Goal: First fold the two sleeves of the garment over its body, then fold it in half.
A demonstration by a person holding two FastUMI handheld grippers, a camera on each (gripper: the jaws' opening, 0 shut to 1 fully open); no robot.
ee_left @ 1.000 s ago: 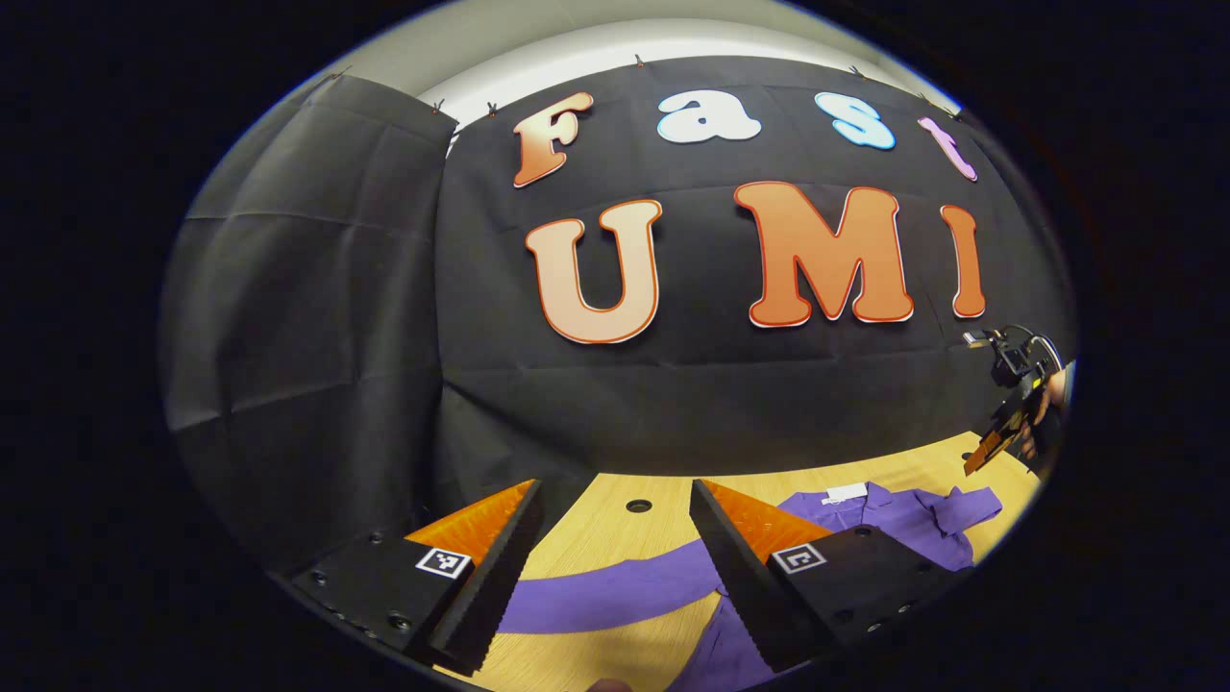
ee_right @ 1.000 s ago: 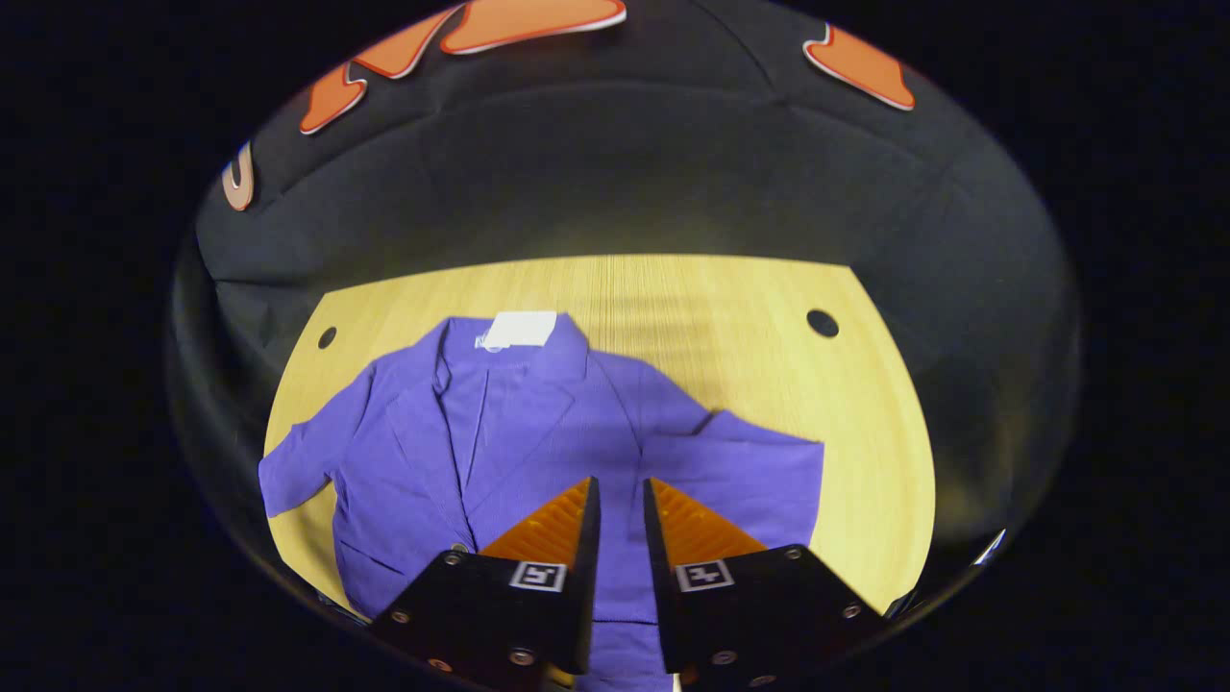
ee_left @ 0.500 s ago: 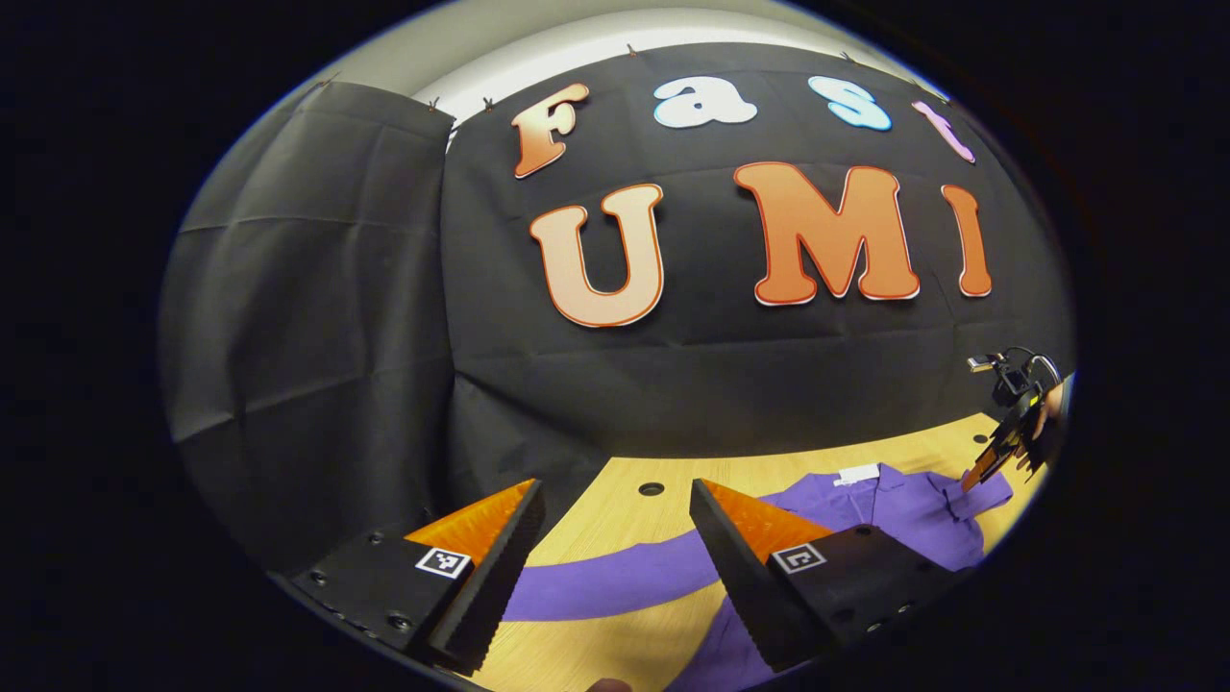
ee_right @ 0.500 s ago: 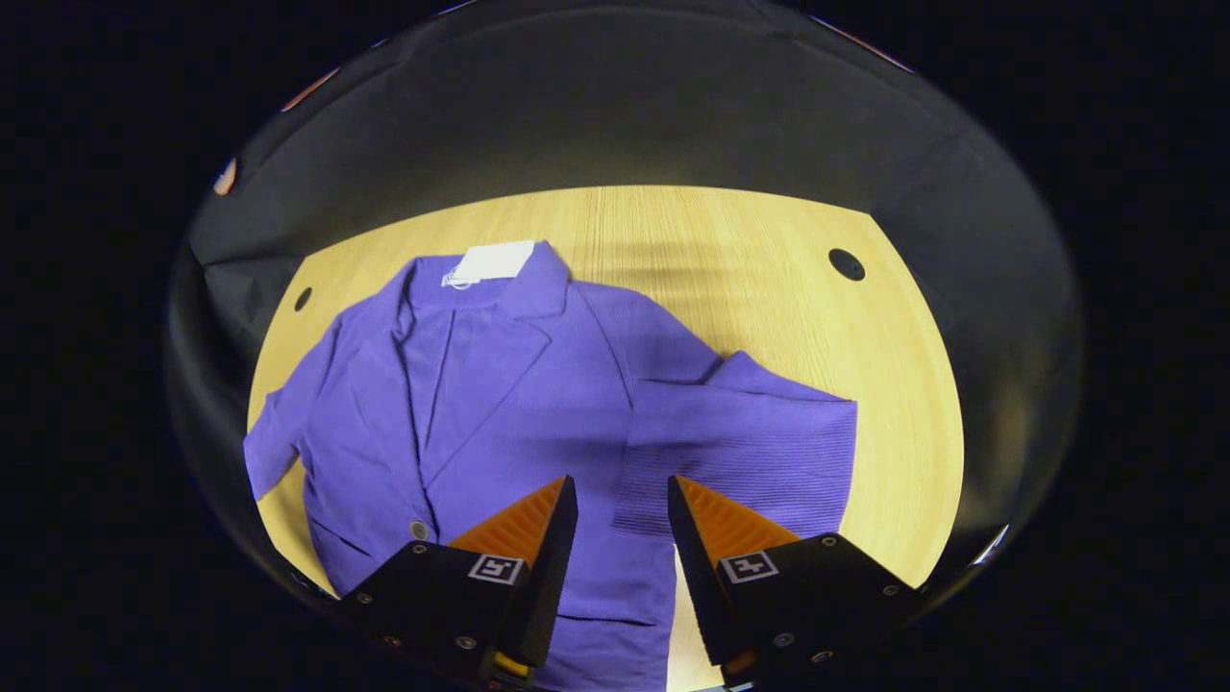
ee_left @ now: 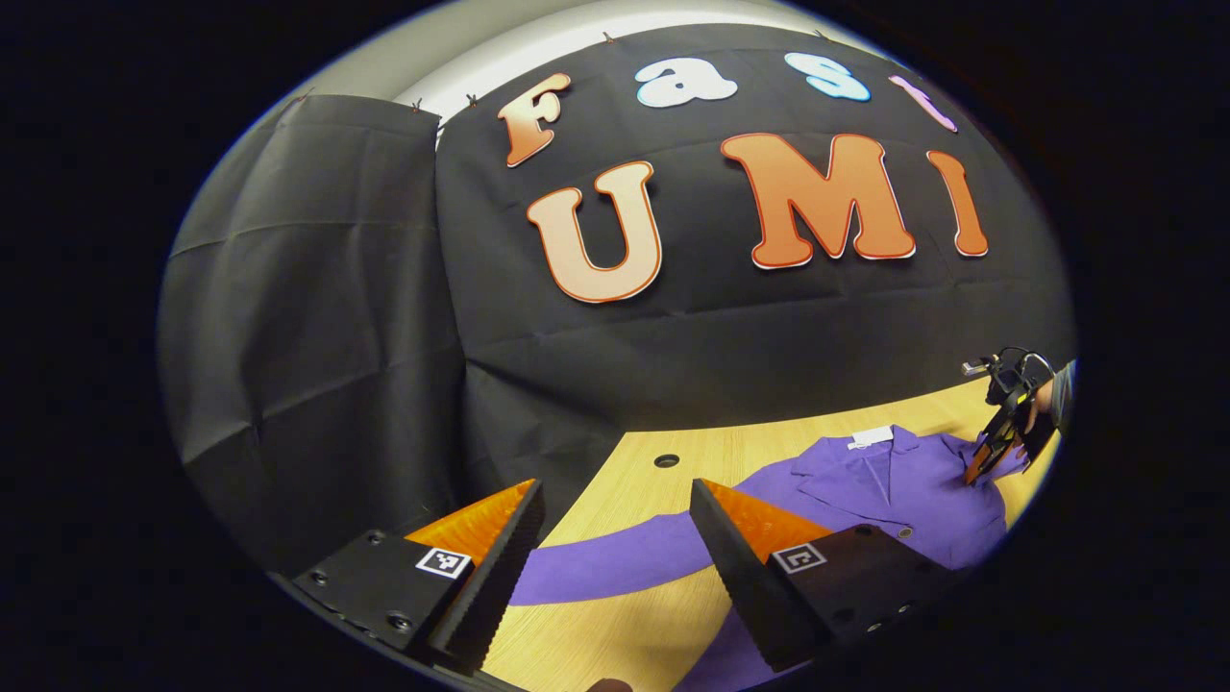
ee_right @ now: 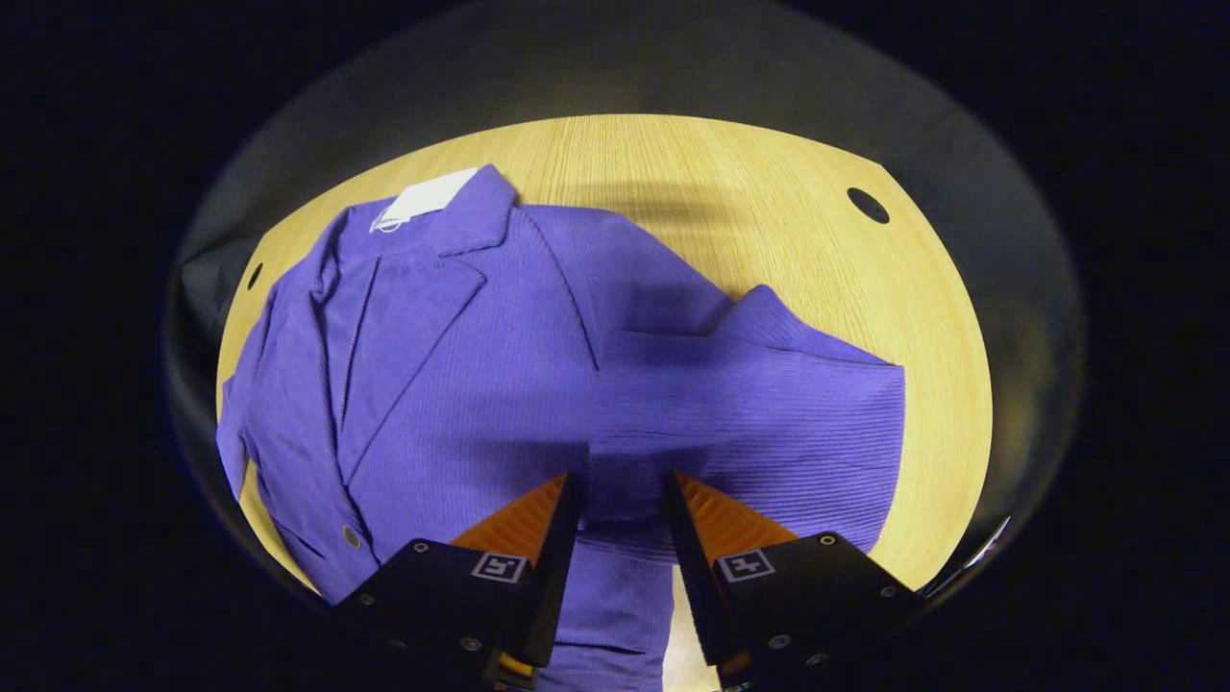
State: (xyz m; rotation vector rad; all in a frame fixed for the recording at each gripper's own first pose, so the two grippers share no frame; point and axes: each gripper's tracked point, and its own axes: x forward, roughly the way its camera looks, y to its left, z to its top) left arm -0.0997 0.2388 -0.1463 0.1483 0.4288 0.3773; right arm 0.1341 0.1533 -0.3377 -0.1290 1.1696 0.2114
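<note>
We see a purple jacket (ee_right: 452, 384) lying flat on the wooden counter (ee_right: 769, 192), front side up, with a white tag (ee_right: 423, 197) at its collar.

In the right gripper view, our right tongs (ee_right: 620, 505) point down at the jacket from above, low over it. Their two fingers (ee_right: 533, 524) stand a little apart with purple cloth between them, right where the near sleeve (ee_right: 759, 423) lies folded across the jacket's body. We cannot tell if they are pinching the cloth.

In the left gripper view, our left tongs (ee_left: 610, 524) are wide open and hold nothing. They point level over the counter, just above the jacket's other sleeve (ee_left: 615, 567), which stretches out away from the body. Far off, beside the jacket's collar, we see the right tongs (ee_left: 990, 452) tipped down, with a hand (ee_left: 1043, 418) holding them.
</note>
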